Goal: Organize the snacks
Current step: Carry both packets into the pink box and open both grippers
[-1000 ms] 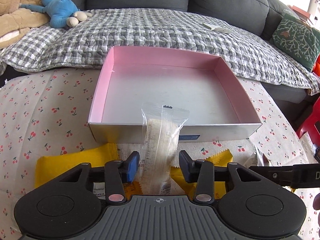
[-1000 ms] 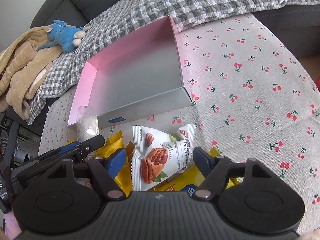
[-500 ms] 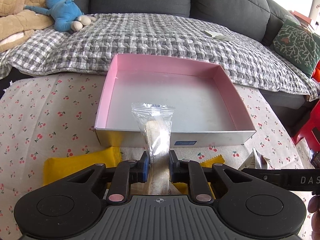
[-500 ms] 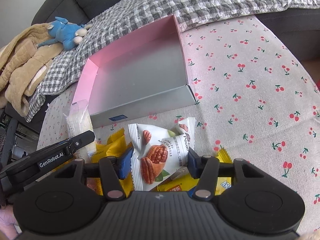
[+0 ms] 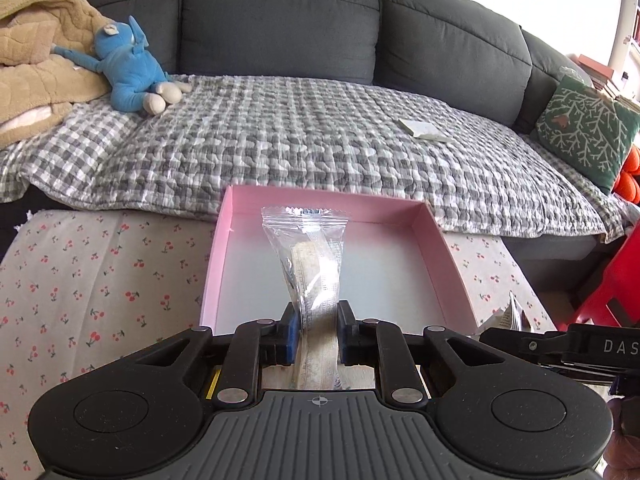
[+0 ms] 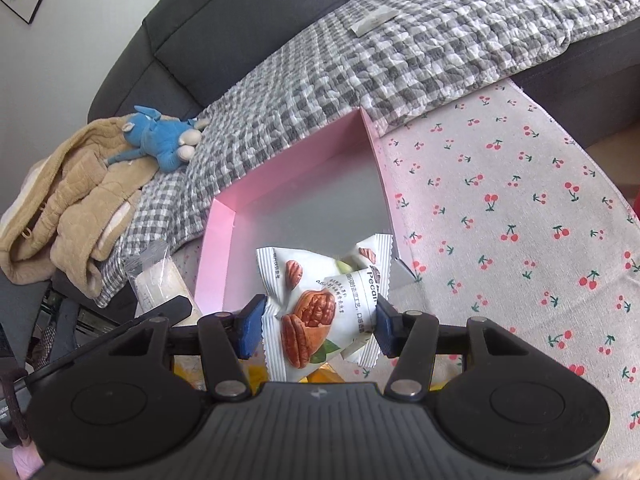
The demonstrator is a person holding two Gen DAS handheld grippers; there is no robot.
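Your left gripper (image 5: 317, 334) is clamped on a clear wafer packet (image 5: 314, 268). Jaws nearly together, pads pressing its lower part from both sides. The packet's long axis runs straight away from you along the fingers; the crimped, sealed end points forward and up, clear of the table, and in your view it stands in front of the pink box (image 5: 216, 264).

Your right gripper (image 6: 318, 326) is clamped on a white pecan pouch (image 6: 320, 304). Jaws part-way closed, one blue pad on each side of the puffy pouch, squeezing it. The pouch sits upright between the fingers, printed face toward the camera. Its crimped ends run up the left and right sides, so the long axis lies roughly across the jaws, the right end tilted higher. It too is off the table, overlapping the near edge of the box in the right wrist view.

Below each gripper, bits of yellow packets (image 6: 320, 376) show on the cherry-print cloth (image 6: 500, 208). The box lies on that cloth just beyond; no snack shows on the parts of its floor in view. Beyond the box is the checked blanket (image 5: 320, 140) on the grey sofa (image 5: 280, 20), with a blue plush toy (image 5: 128, 72) at far left.
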